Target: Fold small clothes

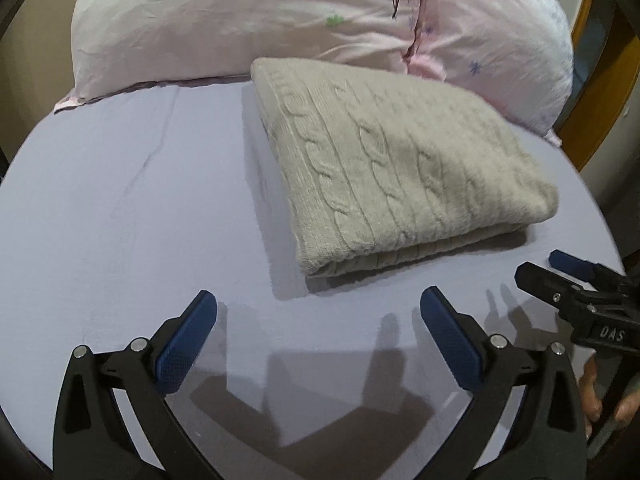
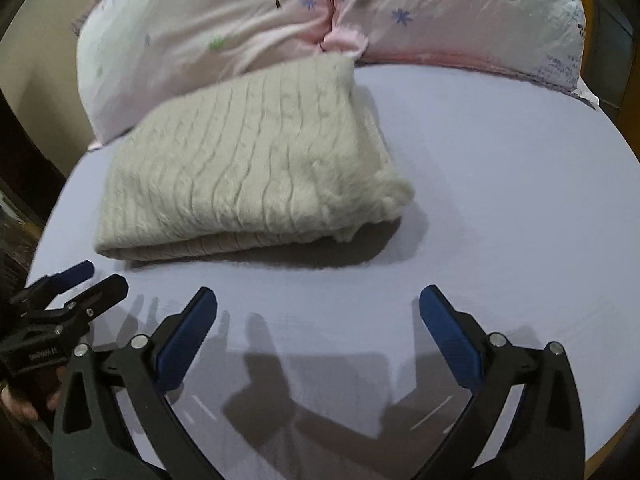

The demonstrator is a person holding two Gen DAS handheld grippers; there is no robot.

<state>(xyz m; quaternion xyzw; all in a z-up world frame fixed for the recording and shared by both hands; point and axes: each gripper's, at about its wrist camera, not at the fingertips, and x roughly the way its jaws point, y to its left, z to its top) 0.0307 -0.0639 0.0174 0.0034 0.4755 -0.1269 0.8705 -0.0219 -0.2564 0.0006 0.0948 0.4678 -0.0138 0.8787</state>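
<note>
A cream cable-knit sweater (image 1: 404, 168) lies folded into a thick rectangular bundle on a bed covered with a lavender sheet (image 1: 132, 208). Its far end touches the pink floral pillows (image 1: 248, 28) that lie against the head of the bed, and its near folded edge faces both cameras, showing stacked layers of knit. The top face carries raised cable ribs running along its length.

The left hand-held gripper (image 1: 318, 312) hovers over the bare sheet just short of the sweater's near edge, its two blue-padded fingers (image 1: 186, 346) spread wide with nothing between them. It does not touch the sweater. From its own camera the sweater sits ahead and to the right.

The right hand-held gripper (image 2: 318, 312) is likewise spread wide and holds nothing, above the sheet near the sweater's near edge. In its view the sweater (image 2: 256, 172) lies ahead and to the left, with one fuzzy corner pointing toward the right side of the bed.

Each tool appears in the other's view: the right one (image 1: 560, 268) at the right edge of the left camera's picture, the left one (image 2: 92, 276) at the left edge of the right camera's picture. Both grippers cast dark shadows on the sheet beneath them. A wooden bed frame (image 1: 596, 92) curves behind the pillows at the right of the left view.
</note>
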